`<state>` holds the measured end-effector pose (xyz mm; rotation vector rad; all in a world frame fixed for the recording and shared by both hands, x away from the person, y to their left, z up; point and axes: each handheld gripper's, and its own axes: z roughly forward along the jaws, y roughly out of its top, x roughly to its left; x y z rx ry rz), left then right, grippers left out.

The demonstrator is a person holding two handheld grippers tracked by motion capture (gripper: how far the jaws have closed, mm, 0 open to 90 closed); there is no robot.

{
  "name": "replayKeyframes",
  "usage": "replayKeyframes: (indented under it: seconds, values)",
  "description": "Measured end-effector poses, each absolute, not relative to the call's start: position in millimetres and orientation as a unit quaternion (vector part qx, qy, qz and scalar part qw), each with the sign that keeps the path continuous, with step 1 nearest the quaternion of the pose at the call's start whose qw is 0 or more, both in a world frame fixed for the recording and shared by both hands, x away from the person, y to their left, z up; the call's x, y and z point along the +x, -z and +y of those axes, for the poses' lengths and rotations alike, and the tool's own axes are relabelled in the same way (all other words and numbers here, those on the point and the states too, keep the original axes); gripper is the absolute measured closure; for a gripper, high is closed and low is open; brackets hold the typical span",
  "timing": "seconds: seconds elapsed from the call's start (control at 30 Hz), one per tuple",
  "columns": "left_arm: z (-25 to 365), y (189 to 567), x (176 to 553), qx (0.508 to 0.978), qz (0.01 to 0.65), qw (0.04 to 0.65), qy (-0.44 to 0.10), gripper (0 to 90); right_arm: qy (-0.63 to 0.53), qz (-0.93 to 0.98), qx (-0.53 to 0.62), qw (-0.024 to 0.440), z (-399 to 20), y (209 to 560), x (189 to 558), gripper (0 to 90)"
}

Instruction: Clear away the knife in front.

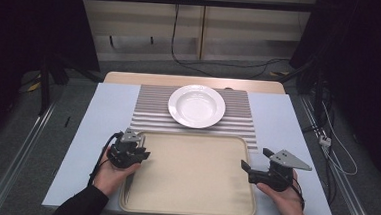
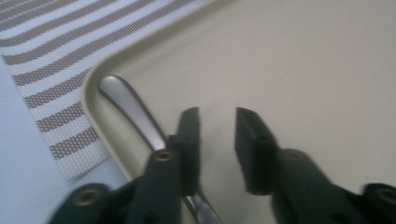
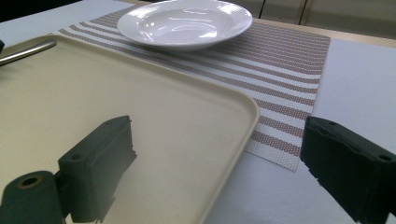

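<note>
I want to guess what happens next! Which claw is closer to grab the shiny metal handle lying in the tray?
Probably left. The left claw sits right beside the metal handle, jaws apart; the right claw is across the tray.

A pale blue tabletop carries a striped placemat toward its far edge. A beige tray lies at the near edge, overlapping the placemat.
</note>
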<state>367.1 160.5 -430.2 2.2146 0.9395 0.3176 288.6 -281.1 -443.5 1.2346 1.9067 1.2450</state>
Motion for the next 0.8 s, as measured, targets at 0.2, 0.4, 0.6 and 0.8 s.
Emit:
replayKeyframes:
  seconds: [0.2,0.4,0.6,0.8]
  values:
    - [160,425,366,0.843,0.356,0.378,-0.141,38.7,-0.462,0.709,0.458,0.271,-281,444,289,9.3]
    - [157,419,365,0.824,0.372,0.397,-0.159,7.0,-0.463,0.709,0.458,0.271,-281,444,289,9.3]
    - [164,411,359,0.813,0.369,0.420,-0.162,6.0,-0.463,0.709,0.459,0.267,-280,445,291,9.3]
    - [175,404,350,0.807,0.379,0.412,-0.188,7.3,-0.465,0.707,0.461,0.268,-280,444,290,9.2]
